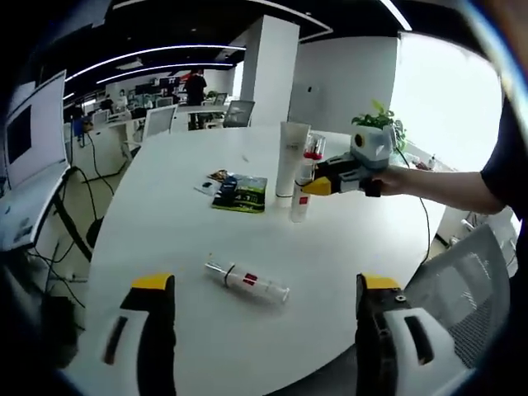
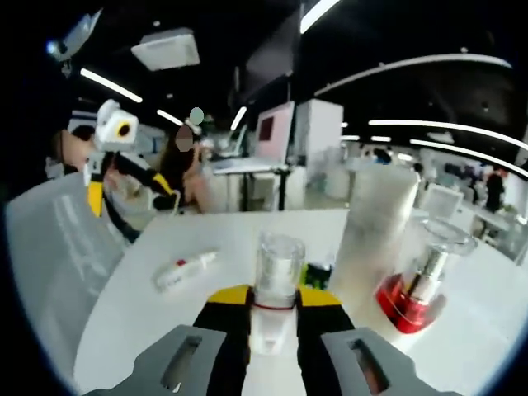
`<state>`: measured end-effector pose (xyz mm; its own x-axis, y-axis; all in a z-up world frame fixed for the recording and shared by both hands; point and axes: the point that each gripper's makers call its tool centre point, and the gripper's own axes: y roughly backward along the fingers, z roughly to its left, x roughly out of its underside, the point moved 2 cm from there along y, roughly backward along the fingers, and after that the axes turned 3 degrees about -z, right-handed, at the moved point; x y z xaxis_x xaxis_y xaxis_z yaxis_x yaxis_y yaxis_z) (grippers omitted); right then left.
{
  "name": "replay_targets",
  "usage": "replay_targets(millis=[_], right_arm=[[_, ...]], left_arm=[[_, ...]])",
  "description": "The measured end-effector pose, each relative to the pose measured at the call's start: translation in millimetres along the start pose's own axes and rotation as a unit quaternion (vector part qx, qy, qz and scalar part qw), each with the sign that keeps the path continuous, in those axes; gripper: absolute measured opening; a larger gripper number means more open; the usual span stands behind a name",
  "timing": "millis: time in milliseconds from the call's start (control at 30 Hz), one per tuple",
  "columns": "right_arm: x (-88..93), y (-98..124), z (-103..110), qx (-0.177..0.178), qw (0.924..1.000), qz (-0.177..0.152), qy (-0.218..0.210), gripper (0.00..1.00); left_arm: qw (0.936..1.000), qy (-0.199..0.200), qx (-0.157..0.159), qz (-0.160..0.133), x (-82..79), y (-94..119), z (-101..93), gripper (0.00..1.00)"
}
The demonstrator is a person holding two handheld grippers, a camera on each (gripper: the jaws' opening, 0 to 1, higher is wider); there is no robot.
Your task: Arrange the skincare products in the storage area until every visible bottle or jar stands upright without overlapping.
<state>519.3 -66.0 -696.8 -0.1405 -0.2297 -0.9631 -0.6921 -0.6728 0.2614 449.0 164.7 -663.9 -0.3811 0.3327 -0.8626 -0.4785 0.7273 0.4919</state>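
Note:
A clear bottle with a red label lies on its side on the white table, just ahead of my left gripper, whose jaws stand wide open and apart from it. Farther back, my right gripper is shut on a second clear bottle, held upright. A tall white tube and a red-based bottle stand behind it. In the right gripper view my right gripper clamps that bottle, with the tube, the red-based bottle, the lying bottle and my left gripper around it.
A brochure lies flat left of the standing products. A potted plant sits at the far edge. A mesh chair stands at the table's near right. Desks and a monitor lie to the left.

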Motion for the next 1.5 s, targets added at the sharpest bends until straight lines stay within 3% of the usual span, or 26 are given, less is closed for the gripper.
replay_targets(millis=[367,967,1500], right_arm=[[5.8,-2,0,-0.008,0.9998,0.006,0.016,0.14],[10.5,-7,-5,-0.007,0.9999,-0.009,0.006,0.15],[18.3,-5,-2,-0.015,0.9998,0.013,0.006,0.18]], left_arm=[[0.9999,0.001,-0.006,0.014,7.1,1,0.9,0.81],[0.9996,0.007,-0.01,0.025,11.9,1,1.1,0.78],[0.9995,0.012,-0.011,0.029,13.9,1,1.8,0.77]])
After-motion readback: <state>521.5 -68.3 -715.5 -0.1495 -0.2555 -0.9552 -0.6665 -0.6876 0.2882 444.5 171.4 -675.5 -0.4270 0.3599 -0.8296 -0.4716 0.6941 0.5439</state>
